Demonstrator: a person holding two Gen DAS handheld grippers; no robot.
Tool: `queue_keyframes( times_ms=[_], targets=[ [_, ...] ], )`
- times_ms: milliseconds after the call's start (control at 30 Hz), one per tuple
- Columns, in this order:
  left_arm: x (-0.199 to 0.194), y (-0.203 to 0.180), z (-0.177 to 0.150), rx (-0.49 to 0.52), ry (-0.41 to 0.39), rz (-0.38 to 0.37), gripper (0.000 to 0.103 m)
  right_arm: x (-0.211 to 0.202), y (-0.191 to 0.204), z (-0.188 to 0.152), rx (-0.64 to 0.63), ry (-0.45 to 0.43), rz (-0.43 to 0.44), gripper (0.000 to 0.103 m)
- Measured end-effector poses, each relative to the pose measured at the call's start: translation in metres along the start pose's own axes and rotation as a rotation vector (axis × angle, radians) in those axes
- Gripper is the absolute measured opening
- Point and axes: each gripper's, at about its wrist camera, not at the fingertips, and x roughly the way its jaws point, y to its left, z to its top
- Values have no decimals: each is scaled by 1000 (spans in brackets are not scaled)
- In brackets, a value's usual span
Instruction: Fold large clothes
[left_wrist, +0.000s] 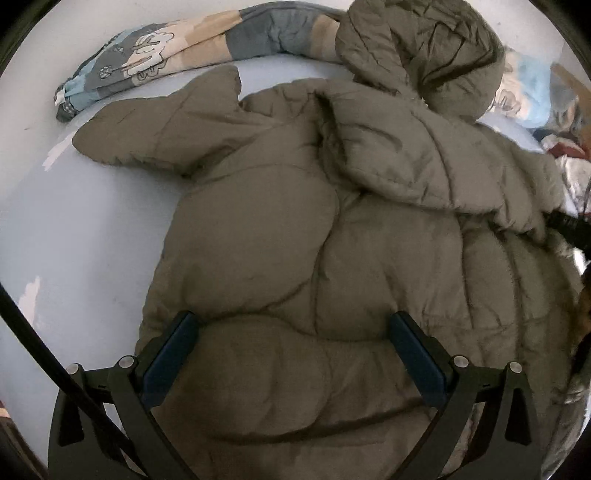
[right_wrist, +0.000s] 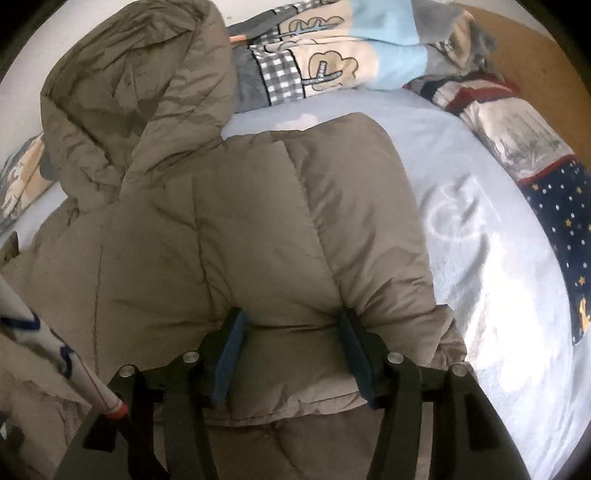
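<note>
So my right hand-held gripper (right_wrist: 291, 325) is sitting on the puffy olive jacket (right_wrist: 229, 229) with the jaws about halfway apart, a fat roll of quilted fabric bulging up between the blue pads (right_wrist: 227, 358), and I honestly can't tell if they're pinching it or just resting against it. My left hand-held gripper (left_wrist: 293, 332) is spread wide and released, hovering right over the lower body of the same jacket, nothing pinched. The jacket lies spread across the pale blue bed sheet (right_wrist: 461, 206), hood (right_wrist: 136, 85) bunched up at the far end, one sleeve (left_wrist: 155, 125) flopped out to the left, and the right side panel looks like it's already folded in over the middle. Past that there's a patterned quilt (left_wrist: 155, 55) rolled along the far edge and a starry navy pillow (right_wrist: 554, 206) off to the right. For the step I think I'm on, getting a fresh grip for the next fold, the trick with down like this is to bite deep: shallow grabs only catch the slippery shell and it slides out. I'd press down first to squash the air out, close on a seam line where the fabric is thinner, and get both grippers on the same edge so the fold comes over even instead of twisting. That loose sleeve probably wants tucking in before the big fold too.
</note>
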Motion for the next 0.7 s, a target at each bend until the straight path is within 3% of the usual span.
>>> queue_keyframes(
  times_ms=[67, 133, 233, 333, 400, 500, 567, 700],
  targets=[
    [-3, -1, 1, 2, -4, 2, 103, -4, 6, 8, 11, 20, -39, 57],
    [-14, 1, 4, -20, -36, -30, 103, -27, 13, 10, 40, -61, -37, 57],
    [-29, 4, 6, -34, -86, -36, 103, -53, 48, 12, -31, -132, 69, 59],
    [-36, 10, 8, -50, -97, -36, 103, -55, 93, 8, -92, -93, 224, 63],
    [-36, 15, 8, -65, -89, -32, 103, -51, 121, 0, -129, -68, 269, 63],
    [-36, 26, 12, -96, -80, -43, 103, -42, 160, -20, -213, -34, 219, 70],
    [-39, 33, 13, -108, -86, -42, 103, -27, 168, -27, -257, -11, 161, 72],
    [-48, 43, 14, -124, -104, -48, 103, -28, 172, -28, -288, 17, 142, 72]
  ],
)
